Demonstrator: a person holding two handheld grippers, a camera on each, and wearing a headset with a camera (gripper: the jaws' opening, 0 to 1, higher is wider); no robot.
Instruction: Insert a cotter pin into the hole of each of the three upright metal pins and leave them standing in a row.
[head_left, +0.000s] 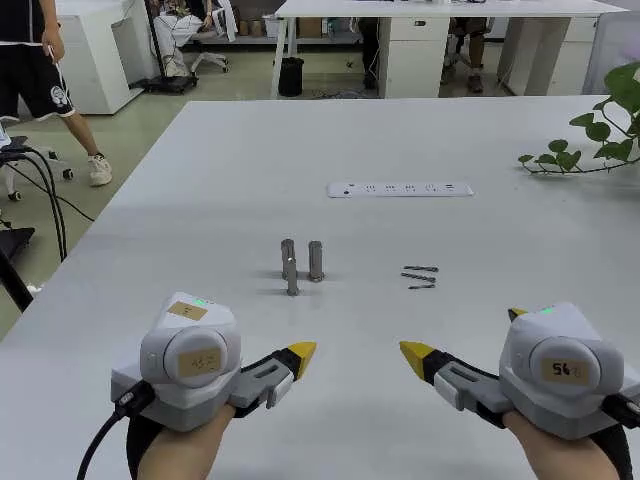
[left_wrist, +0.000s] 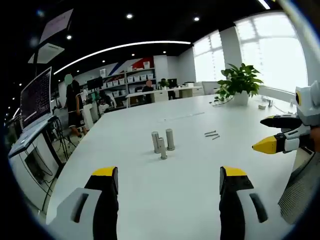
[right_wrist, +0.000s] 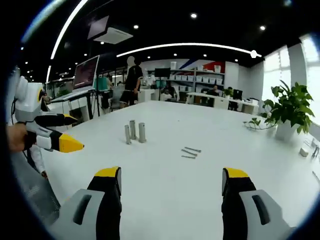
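Head view puts the three cotter pins (head_left: 420, 277) flat on the surface (head_left: 200, 200), ahead of the right tool (right_wrist: 170, 175) and a little toward the middle. Their long axes run roughly crosswise to the person. That tool is plainly the nearer one. The three upright metal pins (head_left: 300, 265) stand in a close cluster ahead of the left tool (left_wrist: 169, 180), well apart from the cotter pins. Both tools are spread wide and empty, gripping nothing. Judged from this, no cotter pin is in yet, and the right tool would likely reach first.
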